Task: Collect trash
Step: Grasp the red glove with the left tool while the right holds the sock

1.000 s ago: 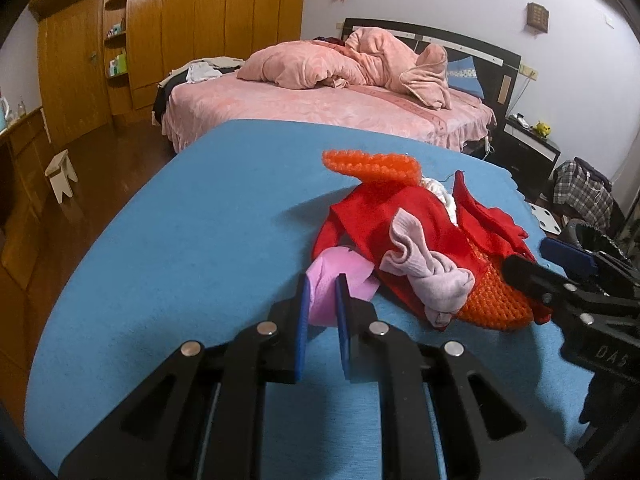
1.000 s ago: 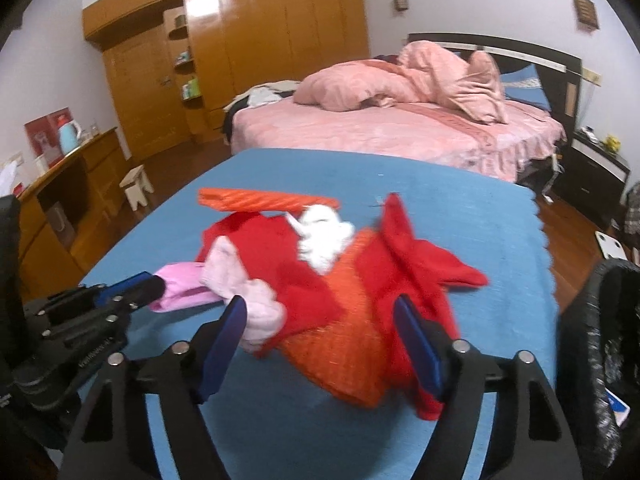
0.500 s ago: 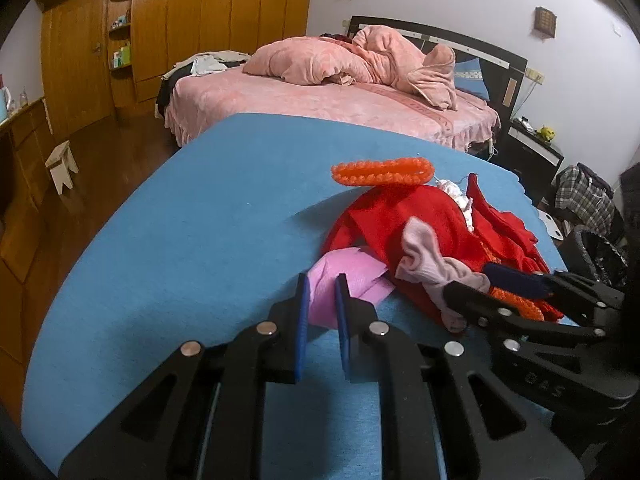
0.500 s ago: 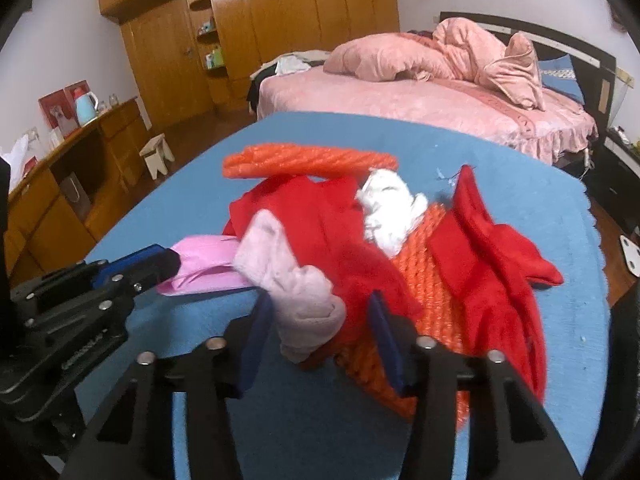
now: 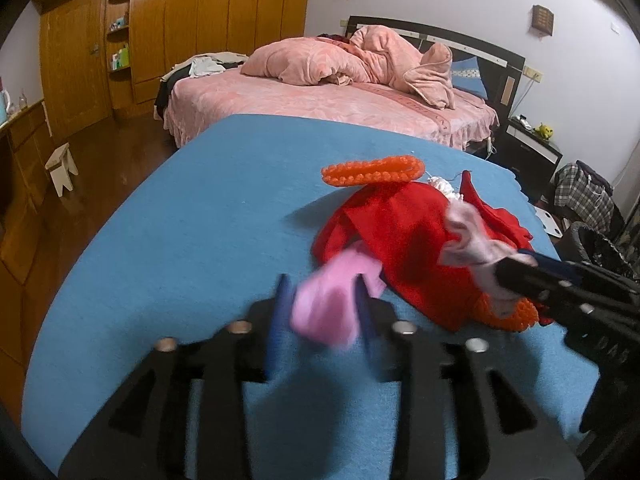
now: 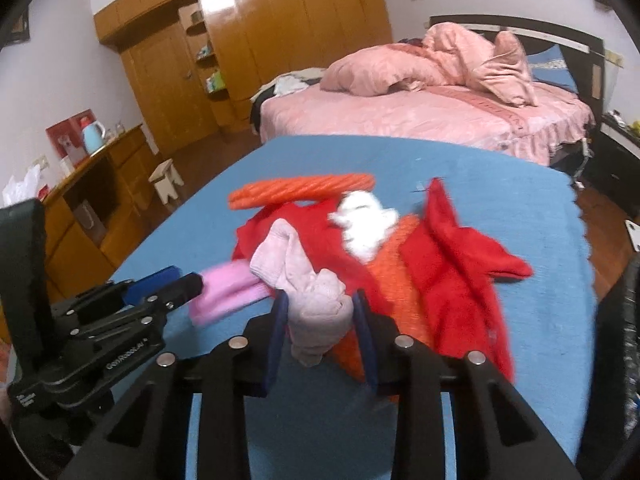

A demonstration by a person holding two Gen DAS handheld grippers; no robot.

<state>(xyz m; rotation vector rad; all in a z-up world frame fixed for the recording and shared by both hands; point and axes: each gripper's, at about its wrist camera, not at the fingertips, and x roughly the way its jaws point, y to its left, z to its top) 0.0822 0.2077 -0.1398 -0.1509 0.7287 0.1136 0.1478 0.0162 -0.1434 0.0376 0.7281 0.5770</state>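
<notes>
Now, looking along the left hand-held gripper (image 5: 320,312), its two blue fingers (image 5: 278,320) are standing a little apart with a bright pink scrap (image 5: 328,304) lying between them; motion blur is smearing both, so I cannot tell whether the pads are pressing on it. Everything is sitting on the blue desk (image 5: 192,216). Just beyond the pink scrap, the red cloth (image 5: 396,232) is spreading over an orange knitted mesh (image 5: 508,314), and an orange knitted loop (image 5: 372,170) is lying at the red cloth's far edge. To the right of the red cloth, the right hand-held gripper (image 5: 520,268) is reaching in, with a pale pink sock (image 5: 472,244) draping from its tip across the cloth. A black-lined trash bin (image 5: 596,244) is standing off the desk to the right.

From the right hand-held gripper (image 6: 320,320), the pale pink sock (image 6: 308,292) is sitting bunched between the blue fingers (image 6: 276,332), which are closing snugly against both its sides. A white wad (image 6: 364,224) is resting on top of the red cloth (image 6: 460,280). Left of the red cloth, the left hand-held gripper (image 6: 188,282) is meeting the bright pink scrap (image 6: 228,292).
</notes>
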